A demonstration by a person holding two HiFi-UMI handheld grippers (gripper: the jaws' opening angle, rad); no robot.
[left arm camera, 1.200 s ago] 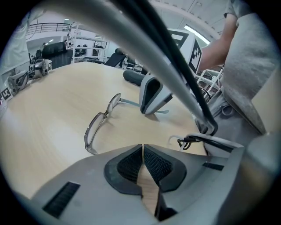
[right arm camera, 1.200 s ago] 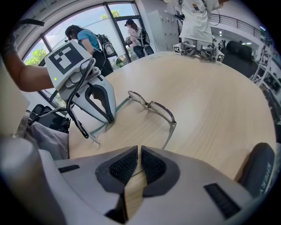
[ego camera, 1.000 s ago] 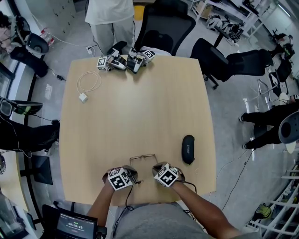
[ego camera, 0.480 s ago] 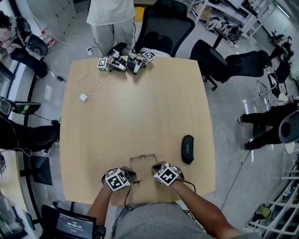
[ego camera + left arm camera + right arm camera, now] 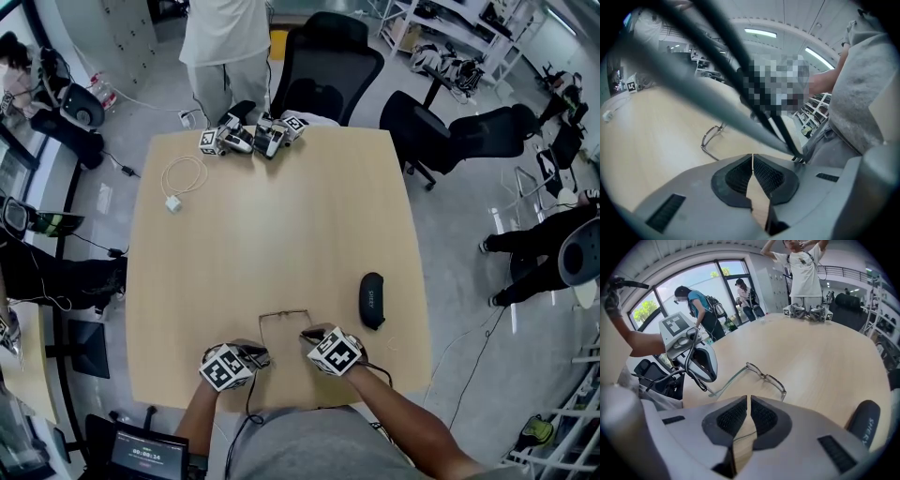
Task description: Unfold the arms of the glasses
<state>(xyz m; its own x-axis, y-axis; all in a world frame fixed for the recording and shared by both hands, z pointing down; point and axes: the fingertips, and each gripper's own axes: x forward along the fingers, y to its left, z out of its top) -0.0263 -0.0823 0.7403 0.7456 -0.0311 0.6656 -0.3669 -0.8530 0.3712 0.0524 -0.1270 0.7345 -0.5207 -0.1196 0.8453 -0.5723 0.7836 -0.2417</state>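
Finishing the unfolding: we hold left gripper (image 5: pixel 752 157) and right gripper (image 5: pixel 748 399) with jaws together; glasses (image 5: pixel 764 376) lie just ahead, arms seemingly spread. Next, we withdraw without nudging them.

A light wooden counter (image 5: pixel 272 234) with rounded corners carries a black oblong glasses case (image 5: pixel 372 300). Thin wire-framed glasses (image 5: pixel 284 317) lie just left of the case. A coiled white cable with a plug (image 5: pixel 183 178) lies well beyond the case to its left. A cluster of marker-cube devices (image 5: pixel 253 134) sits farther still, at the far edge.
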